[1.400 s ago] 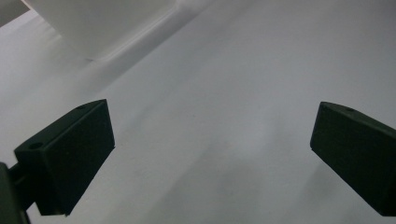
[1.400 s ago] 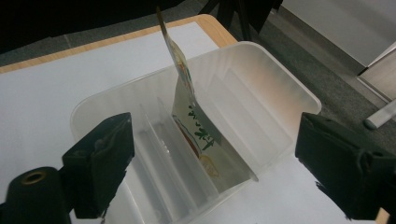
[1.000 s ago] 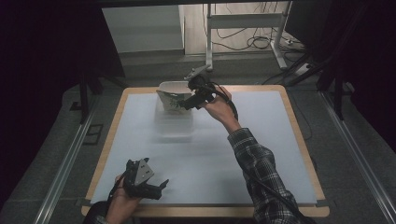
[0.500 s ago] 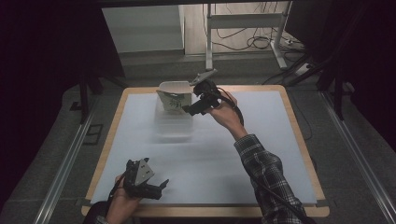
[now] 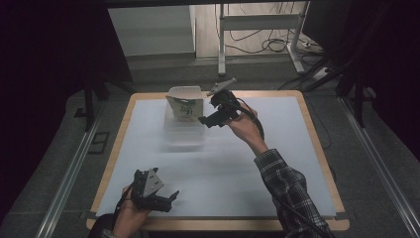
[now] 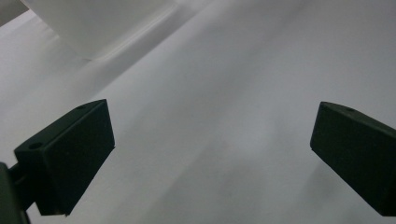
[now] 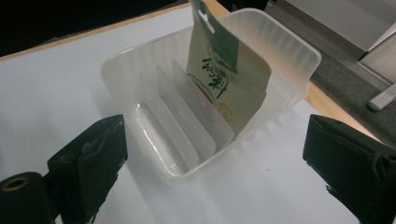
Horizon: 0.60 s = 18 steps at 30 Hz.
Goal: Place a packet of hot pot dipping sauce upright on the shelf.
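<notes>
Packet point(image 7: 229, 79) leans upright inside the clear bin point(image 7: 140, 70) at the table's far side. Right gripper point(image 5: 214, 119) hovers beside it, jaws apart and empty; left gripper point(image 5: 166, 201) rests near, also spread. A careless bump could tip the packet.

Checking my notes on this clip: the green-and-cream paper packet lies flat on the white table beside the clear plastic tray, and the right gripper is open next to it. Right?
Not quite. The green-and-cream paper packet stands inside the clear ribbed plastic tray, leaning against its far wall, as the right gripper view shows. The rest holds: the right gripper is open beside the tray.
</notes>
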Each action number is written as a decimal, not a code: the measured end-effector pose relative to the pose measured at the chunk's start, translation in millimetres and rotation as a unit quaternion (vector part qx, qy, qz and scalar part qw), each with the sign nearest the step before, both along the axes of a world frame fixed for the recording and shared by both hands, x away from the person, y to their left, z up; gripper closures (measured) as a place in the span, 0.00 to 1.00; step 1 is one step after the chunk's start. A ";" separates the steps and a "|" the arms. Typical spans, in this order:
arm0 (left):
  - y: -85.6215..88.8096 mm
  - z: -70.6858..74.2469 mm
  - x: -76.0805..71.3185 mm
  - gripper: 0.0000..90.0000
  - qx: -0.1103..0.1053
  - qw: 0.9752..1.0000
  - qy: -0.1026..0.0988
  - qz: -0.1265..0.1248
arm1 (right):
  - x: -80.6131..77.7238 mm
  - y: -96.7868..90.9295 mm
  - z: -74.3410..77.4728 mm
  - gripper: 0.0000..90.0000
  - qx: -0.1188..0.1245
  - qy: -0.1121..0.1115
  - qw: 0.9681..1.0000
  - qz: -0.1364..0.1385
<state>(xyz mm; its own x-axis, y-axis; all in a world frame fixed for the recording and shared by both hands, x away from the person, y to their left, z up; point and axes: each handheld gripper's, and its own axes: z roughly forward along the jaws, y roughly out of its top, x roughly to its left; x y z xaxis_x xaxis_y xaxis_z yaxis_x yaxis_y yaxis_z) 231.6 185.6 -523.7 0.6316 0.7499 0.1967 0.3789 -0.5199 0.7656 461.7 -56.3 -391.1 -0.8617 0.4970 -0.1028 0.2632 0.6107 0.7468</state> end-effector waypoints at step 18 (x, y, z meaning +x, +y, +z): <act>-0.6 -0.6 0.4 0.00 0.004 1.000 0.002 -0.003 | -20.5 -20.6 -16.3 0.14 0.012 0.026 0.999 -0.015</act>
